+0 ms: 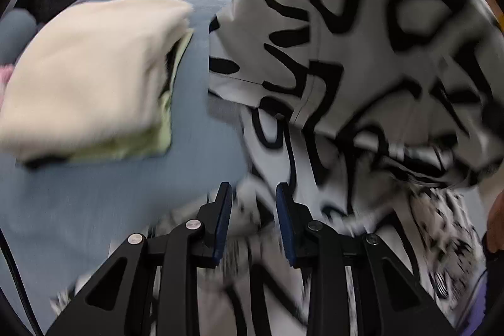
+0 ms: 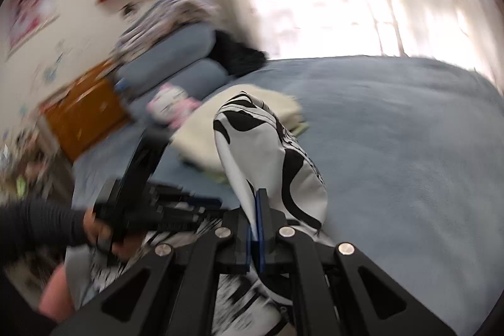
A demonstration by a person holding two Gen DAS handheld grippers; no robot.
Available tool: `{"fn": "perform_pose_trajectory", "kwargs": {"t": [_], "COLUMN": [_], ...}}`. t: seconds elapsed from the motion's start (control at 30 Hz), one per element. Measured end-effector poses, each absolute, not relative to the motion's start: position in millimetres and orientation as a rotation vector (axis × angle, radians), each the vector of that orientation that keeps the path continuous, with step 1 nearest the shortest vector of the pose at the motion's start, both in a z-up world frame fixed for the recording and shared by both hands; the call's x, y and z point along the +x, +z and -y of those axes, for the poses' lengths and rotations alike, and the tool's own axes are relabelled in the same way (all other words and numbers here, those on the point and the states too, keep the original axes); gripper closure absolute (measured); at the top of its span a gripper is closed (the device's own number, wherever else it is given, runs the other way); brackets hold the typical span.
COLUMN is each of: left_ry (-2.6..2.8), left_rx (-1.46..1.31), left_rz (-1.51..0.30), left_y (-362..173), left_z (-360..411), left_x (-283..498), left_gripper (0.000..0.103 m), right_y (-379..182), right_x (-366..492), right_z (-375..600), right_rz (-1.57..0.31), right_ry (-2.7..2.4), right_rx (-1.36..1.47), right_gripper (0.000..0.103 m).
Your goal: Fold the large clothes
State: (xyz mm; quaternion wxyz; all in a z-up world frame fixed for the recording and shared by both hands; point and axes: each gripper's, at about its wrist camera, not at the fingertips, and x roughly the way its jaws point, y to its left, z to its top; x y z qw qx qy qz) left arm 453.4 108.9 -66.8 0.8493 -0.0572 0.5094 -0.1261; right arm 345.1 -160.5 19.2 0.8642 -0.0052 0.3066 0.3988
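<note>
The large garment (image 1: 362, 52) is white with bold black markings. It billows up on the right of the left wrist view, lifted off the blue bed (image 1: 195, 147). My left gripper (image 1: 253, 200) points down at its lower part. The blue pads stand a little apart and blurred cloth fills the gap between them. In the right wrist view my right gripper (image 2: 257, 197) is shut on a fold of the garment (image 2: 267, 153), which stands up from the pads. A hand (image 2: 100, 229) in a dark sleeve holds the left gripper (image 2: 214, 203) at the lower left.
A folded cream and green stack (image 1: 88, 77) lies on the bed to the left, also seen in the right wrist view (image 2: 201, 140). Blue pillows (image 2: 176, 65), a pink plush (image 2: 170, 106) and a black item (image 2: 236, 55) sit by the headboard. Beside the bed stands a wooden cabinet (image 2: 85, 112).
</note>
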Motion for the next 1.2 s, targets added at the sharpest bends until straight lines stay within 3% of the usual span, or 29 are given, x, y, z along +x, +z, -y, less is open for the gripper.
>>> {"fn": "perform_pose_trajectory", "kwargs": {"t": [0.17,0.43,0.53,0.6,0.67,0.77,0.93,1.2], "left_ry": [-0.289,-0.412,-0.444,-0.466,-0.485,-0.514,-0.533,-0.551], "left_rx": [-0.234,-0.227,-0.244,-0.272,-0.311,-0.374,-0.507,-0.663], "left_rz": [-1.099,-1.145,-1.139,-1.125,-1.101,-1.070,-1.042,-1.084], "left_y": [-68.5,-75.6,-73.8,-69.1,-66.2,-60.4,-72.6,-141.9], "left_z": [-133.5,-127.8,-131.2,-135.3,-143.8,-159.0,-182.2,-184.5], "left_x": [376.3,273.9,260.9,253.9,243.3,240.9,256.7,305.3], "left_gripper": [0.076,0.076,0.075,0.069,0.058,0.053,0.053,0.053], "right_y": [11.2,-57.0,-60.8,-54.5,-51.5,-52.2,-65.9,-107.5], "right_x": [242.2,138.5,127.2,130.2,129.8,120.4,114.9,128.1], "right_z": [146.0,150.6,169.9,176.9,188.8,214.4,244.4,252.1], "right_rz": [-0.645,-0.794,-0.809,-0.806,-0.805,-0.801,-0.867,-0.920], "right_ry": [0.867,0.637,0.537,0.494,0.444,0.393,0.419,0.523], "right_rx": [-0.241,-0.517,-0.374,-0.262,-0.155,0.036,0.344,0.754], "right_gripper": [0.100,0.093,0.093,0.090,0.069,0.050,0.050,0.050]}}
